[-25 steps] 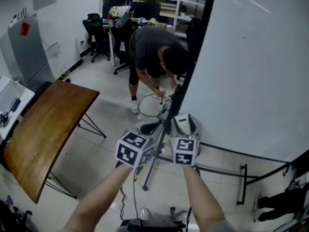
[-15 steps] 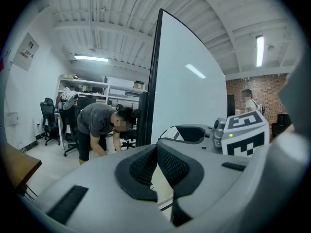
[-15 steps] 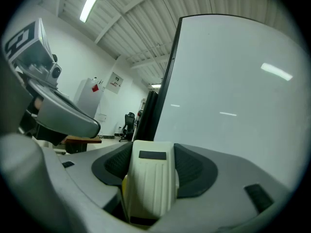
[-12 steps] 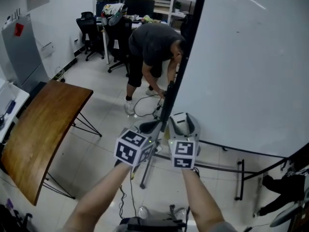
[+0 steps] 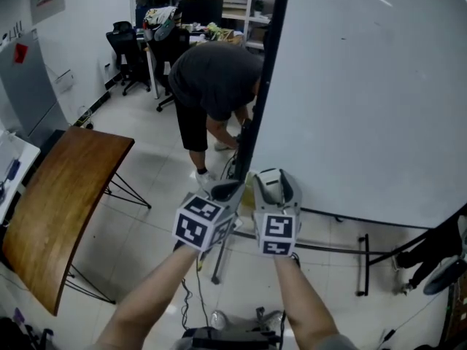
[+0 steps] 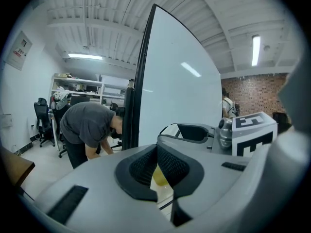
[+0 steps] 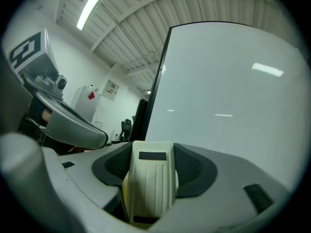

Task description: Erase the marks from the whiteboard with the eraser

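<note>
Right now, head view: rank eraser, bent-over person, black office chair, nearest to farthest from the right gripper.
1. Eraser, held in the right gripper's fingers.
2. Person, bent over ahead, at the whiteboard's left edge.
3. Office chair, far back left, by the wall.

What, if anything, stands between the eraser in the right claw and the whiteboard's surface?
Nothing visible does. The right claw is shut on the eraser, and the whiteboard lies straight ahead. The bending person is off to the left of the board's edge, out of the way.
</note>
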`<state>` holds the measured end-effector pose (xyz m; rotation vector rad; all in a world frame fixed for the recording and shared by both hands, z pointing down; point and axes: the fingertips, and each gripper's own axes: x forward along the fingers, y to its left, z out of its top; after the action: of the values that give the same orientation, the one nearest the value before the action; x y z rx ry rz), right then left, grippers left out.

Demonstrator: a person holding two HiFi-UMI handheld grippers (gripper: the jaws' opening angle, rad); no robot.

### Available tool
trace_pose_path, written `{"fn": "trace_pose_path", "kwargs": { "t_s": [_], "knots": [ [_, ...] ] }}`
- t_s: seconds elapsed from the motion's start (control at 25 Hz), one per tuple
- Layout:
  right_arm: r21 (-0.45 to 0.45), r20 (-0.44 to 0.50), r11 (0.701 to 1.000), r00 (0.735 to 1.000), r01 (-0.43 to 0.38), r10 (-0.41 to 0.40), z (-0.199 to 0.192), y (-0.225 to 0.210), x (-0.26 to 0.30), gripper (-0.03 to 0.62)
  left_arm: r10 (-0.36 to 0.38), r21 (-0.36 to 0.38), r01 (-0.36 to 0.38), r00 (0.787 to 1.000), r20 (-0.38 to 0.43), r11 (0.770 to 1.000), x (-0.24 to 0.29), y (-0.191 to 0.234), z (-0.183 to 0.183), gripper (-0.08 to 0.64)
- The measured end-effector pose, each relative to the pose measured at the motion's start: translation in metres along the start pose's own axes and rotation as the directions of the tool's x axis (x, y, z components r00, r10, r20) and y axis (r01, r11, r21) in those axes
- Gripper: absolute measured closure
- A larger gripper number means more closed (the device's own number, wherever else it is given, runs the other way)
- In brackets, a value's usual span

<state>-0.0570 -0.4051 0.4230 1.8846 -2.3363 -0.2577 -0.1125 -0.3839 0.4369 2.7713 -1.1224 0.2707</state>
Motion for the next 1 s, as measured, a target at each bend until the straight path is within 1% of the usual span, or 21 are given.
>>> {"fn": "trace_pose_path", "kwargs": {
  "t_s": [0.32, 0.52, 0.68, 0.88, 1.0],
  "knots": [
    [0.005, 0.023, 1.0, 1.0, 0.003, -0.003, 0.009, -0.003, 0.003, 0.322, 0.007, -0.004, -0.007, 1.0, -0.001, 1.0, -0.002, 0.003, -0.001, 0.563],
    [0.028, 0.014, 1.0, 1.0, 0.006, -0.006, -0.002, -0.002, -0.001, 0.324, 0.008, -0.008, -0.008, 1.0, -0.006, 1.0, -0.002, 0.004, -0.004, 0.563],
    [0.044, 0.025, 0.999, 1.0, 0.013, -0.014, -0.008, -0.007, -0.003, 0.324, 0.01, -0.015, -0.01, 1.0, -0.025, 1.0, 0.002, 0.001, -0.01, 0.563],
    [0.043, 0.051, 0.999, 0.998, 0.019, -0.021, -0.004, -0.011, -0.013, 0.324, 0.014, -0.013, -0.015, 0.999, -0.035, 1.0, 0.003, -0.001, -0.012, 0.563],
    [0.058, 0.059, 0.998, 0.998, 0.015, -0.018, 0.001, -0.008, -0.021, 0.324, 0.013, -0.01, -0.013, 0.999, -0.033, 1.0, 0.0, -0.002, -0.011, 0.563]
  ]
}}
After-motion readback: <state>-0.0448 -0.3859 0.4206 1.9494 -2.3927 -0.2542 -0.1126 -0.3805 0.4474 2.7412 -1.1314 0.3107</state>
